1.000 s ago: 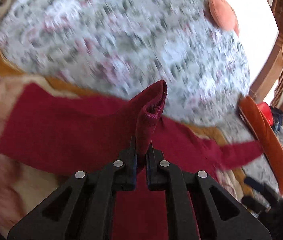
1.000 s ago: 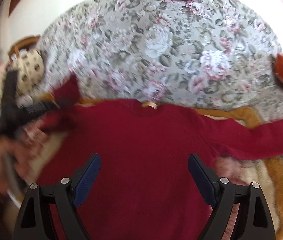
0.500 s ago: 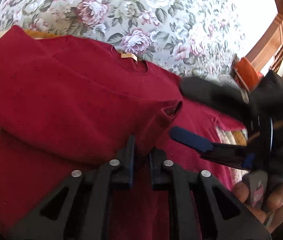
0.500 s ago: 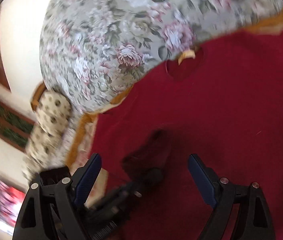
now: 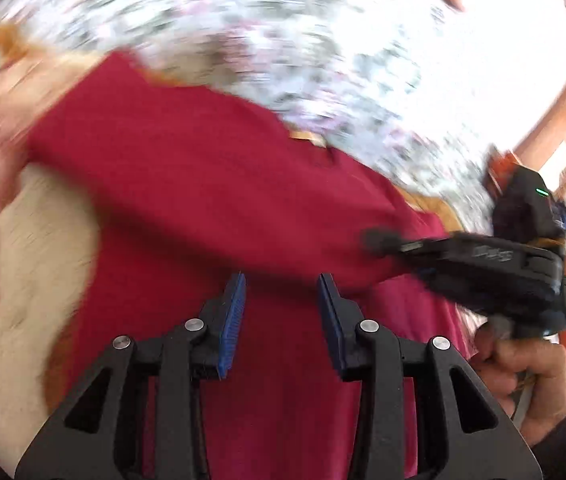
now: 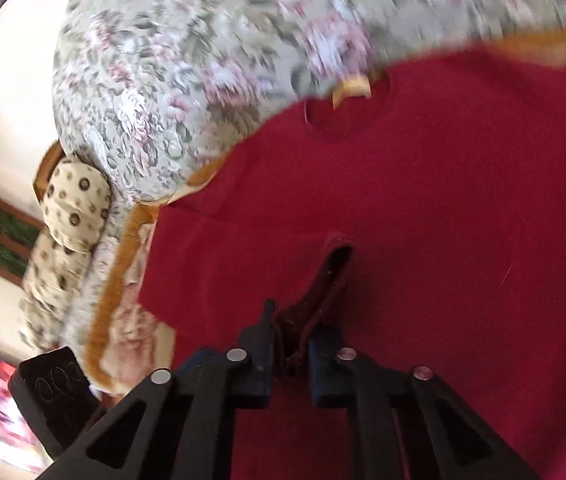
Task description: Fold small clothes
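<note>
A dark red sweater (image 5: 211, 200) lies flat on a blanket, its tan neck label (image 6: 351, 88) toward the sofa back. One sleeve is folded across the body. My right gripper (image 6: 295, 328) is shut on that sleeve's cuff (image 6: 335, 264), which stands up between the pads. In the left wrist view, the right gripper (image 5: 379, 240) comes in from the right, held by a hand (image 5: 523, 368). My left gripper (image 5: 283, 292) hovers just over the sweater's body; its jaws are opening, blue pads apart, with nothing between them.
A floral sofa back (image 6: 171, 80) rises behind the sweater. An orange-edged blanket (image 6: 123, 256) lies under it. A spotted cushion (image 6: 75, 204) sits at the left end. A wooden chair frame (image 5: 563, 92) stands at the right.
My left gripper has let go of the sleeve cuff and opened. My right gripper swung over to the cuff and shut on it.
</note>
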Demonstrator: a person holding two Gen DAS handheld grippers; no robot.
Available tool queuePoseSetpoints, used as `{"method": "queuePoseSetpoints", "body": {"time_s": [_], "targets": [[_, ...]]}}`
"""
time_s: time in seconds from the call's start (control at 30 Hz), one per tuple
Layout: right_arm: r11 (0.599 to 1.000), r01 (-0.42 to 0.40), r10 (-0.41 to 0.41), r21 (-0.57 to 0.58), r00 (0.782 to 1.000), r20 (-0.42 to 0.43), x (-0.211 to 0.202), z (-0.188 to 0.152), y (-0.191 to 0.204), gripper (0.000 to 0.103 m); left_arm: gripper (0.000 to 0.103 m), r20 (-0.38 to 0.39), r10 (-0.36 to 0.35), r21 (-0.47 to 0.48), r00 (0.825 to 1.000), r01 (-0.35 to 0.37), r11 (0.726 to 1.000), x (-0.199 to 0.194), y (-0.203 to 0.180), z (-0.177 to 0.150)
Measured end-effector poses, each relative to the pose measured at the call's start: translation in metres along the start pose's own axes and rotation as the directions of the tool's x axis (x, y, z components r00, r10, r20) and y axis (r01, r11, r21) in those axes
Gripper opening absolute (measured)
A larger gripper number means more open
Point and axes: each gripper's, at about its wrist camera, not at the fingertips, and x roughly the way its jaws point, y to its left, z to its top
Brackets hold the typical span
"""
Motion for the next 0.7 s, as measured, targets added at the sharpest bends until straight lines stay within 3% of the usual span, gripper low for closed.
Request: {"method": "queuePoseSetpoints", "body": {"time_s": [0.07, 0.1, 0.17, 0.23, 0.37, 0.7], "targets": [[0.993, 0.092, -0.088, -0.075, 0.995, 0.055, -0.013, 0.022, 0.000, 0.010, 0.033, 0.012, -0.077, -0.099, 0.997, 0.078, 0.992, 0.000, 0.022, -0.001], [0.989, 0.119, -0.113, -0.086, 0.991, 0.068, -0.017, 0.031, -0.004, 0.010, 0.030, 0.017, -0.082, -0.115, 0.996, 0.083, 0.990, 0.000, 0.025, -0.002], [0.978, 0.183, -0.175, -0.102, 0.981, 0.085, -0.027, 0.054, -0.016, 0.010, 0.030, 0.013, -0.072, -0.108, 0.997, 0.073, 0.992, 0.001, 0.024, -0.001], [0.973, 0.213, -0.210, -0.091, 0.977, 0.049, -0.029, 0.074, -0.036, 0.010, 0.030, 0.009, -0.065, -0.100, 0.998, 0.066, 0.993, 0.003, 0.022, 0.000], [0.945, 0.308, -0.304, -0.115, 0.951, 0.051, -0.038, 0.093, -0.062, 0.010, 0.030, 0.007, -0.062, -0.094, 0.998, 0.062, 0.994, 0.004, 0.021, 0.000], [0.916, 0.380, -0.376, -0.126, 0.925, 0.054, -0.037, 0.095, -0.090, 0.010, 0.030, 0.009, -0.065, -0.095, 0.998, 0.065, 0.993, 0.002, 0.020, 0.002]]}}
